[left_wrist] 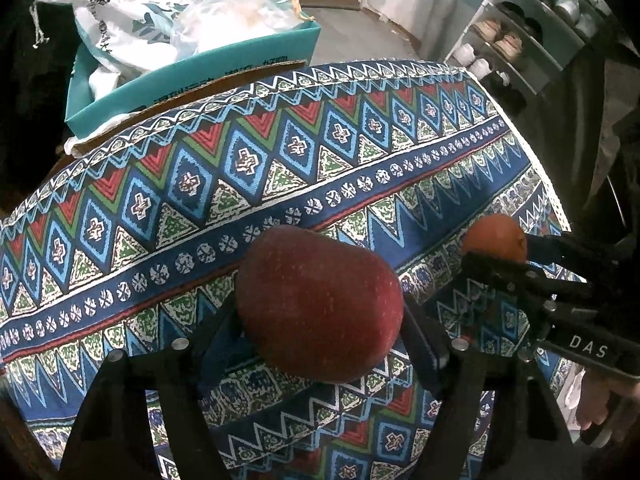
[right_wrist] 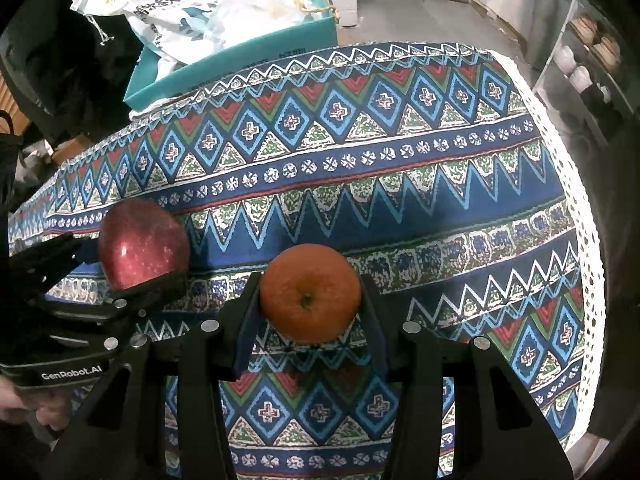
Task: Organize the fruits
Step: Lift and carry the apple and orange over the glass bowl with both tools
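Note:
My left gripper (left_wrist: 320, 320) is shut on a dark red apple (left_wrist: 318, 304) and holds it above the patterned tablecloth (left_wrist: 280, 168). My right gripper (right_wrist: 310, 300) is shut on an orange (right_wrist: 310, 292), stem end facing the camera, also above the cloth (right_wrist: 360, 168). The two grippers are side by side. The orange (left_wrist: 496, 238) and right gripper (left_wrist: 500, 256) show at the right of the left wrist view. The apple (right_wrist: 142, 244) and left gripper (right_wrist: 136, 264) show at the left of the right wrist view.
A teal cardboard box (left_wrist: 192, 80) with a white printed bag and plastic bags (left_wrist: 132, 12) stands beyond the table's far edge; it also shows in the right wrist view (right_wrist: 240, 64). A shelf with shoes (left_wrist: 512, 44) stands at the far right. The table's right edge (right_wrist: 580, 200) has white lace trim.

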The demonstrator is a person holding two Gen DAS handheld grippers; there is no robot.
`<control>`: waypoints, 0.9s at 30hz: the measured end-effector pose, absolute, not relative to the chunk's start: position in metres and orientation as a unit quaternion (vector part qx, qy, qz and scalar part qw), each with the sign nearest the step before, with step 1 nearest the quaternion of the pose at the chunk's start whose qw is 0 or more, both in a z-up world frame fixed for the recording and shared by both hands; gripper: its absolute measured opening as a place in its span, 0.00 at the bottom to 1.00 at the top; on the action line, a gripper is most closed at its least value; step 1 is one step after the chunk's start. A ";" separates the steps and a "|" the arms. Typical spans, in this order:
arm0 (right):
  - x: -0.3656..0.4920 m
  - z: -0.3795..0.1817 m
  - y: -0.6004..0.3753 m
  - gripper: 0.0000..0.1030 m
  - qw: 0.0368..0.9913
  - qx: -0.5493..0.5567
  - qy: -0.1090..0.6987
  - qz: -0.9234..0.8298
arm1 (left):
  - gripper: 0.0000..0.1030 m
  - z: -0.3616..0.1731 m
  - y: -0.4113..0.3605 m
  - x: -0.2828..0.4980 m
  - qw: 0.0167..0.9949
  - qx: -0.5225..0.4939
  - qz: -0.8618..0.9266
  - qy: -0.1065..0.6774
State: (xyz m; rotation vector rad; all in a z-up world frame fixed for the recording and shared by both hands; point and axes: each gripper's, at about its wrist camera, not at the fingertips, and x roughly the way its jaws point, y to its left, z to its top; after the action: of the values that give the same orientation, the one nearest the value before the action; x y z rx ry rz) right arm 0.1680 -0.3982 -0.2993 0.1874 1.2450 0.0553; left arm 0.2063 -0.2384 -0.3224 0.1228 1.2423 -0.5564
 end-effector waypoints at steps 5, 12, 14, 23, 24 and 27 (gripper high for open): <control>0.168 -0.296 -0.397 0.45 0.811 0.086 0.579 0.027 | 0.75 -0.321 -0.230 0.203 0.781 0.057 -0.252 0.569; 0.166 -0.289 -0.393 0.45 0.816 0.084 0.571 0.035 | 0.74 -0.312 -0.218 0.195 0.790 0.044 -0.251 0.557; 0.166 -0.285 -0.390 0.45 0.818 0.081 0.568 0.039 | 0.75 -0.310 -0.216 0.192 0.791 0.047 -0.252 0.556; 0.162 -0.266 -0.367 0.45 0.831 0.054 0.550 0.063 | 0.75 -0.289 -0.205 0.178 0.800 0.034 -0.250 0.544; 0.161 -0.262 -0.363 0.45 0.833 0.050 0.547 0.066 | 0.75 -0.285 -0.203 0.176 0.801 0.031 -0.250 0.542; 0.160 -0.253 -0.357 0.45 0.837 0.050 0.541 0.072 | 0.75 -0.273 -0.196 0.172 0.807 0.026 -0.250 0.535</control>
State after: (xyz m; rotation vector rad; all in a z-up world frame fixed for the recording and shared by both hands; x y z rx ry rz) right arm 0.1596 -0.3572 -0.2529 0.1057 1.1449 0.1525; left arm 0.1723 -0.1962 -0.2726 0.0558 1.1449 -0.5341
